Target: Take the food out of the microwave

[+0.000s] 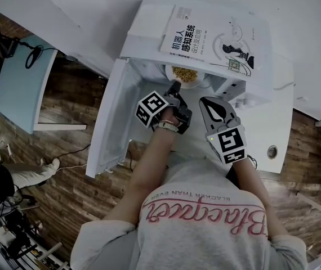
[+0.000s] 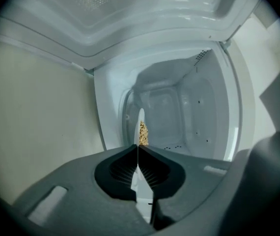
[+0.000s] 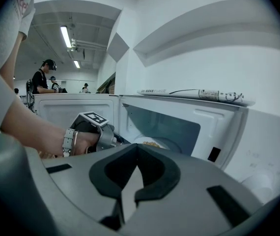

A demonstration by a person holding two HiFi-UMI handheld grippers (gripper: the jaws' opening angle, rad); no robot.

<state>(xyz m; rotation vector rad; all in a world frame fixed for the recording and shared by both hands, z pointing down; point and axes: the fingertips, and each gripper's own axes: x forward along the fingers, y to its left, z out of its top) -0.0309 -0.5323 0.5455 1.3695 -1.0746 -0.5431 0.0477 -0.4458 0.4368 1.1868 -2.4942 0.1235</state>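
1 plate (image 2: pixel 141 118) in L gripper (image 2: pixel 138 147)

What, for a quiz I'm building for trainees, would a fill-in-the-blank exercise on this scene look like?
The microwave has its door standing ____.
The left gripper is shut on the rim of the plate, which sits ____ the microwave.
The right gripper is shut and holds ____.
On top of the microwave lies a ____.
Missing words: open; inside; nothing; book.
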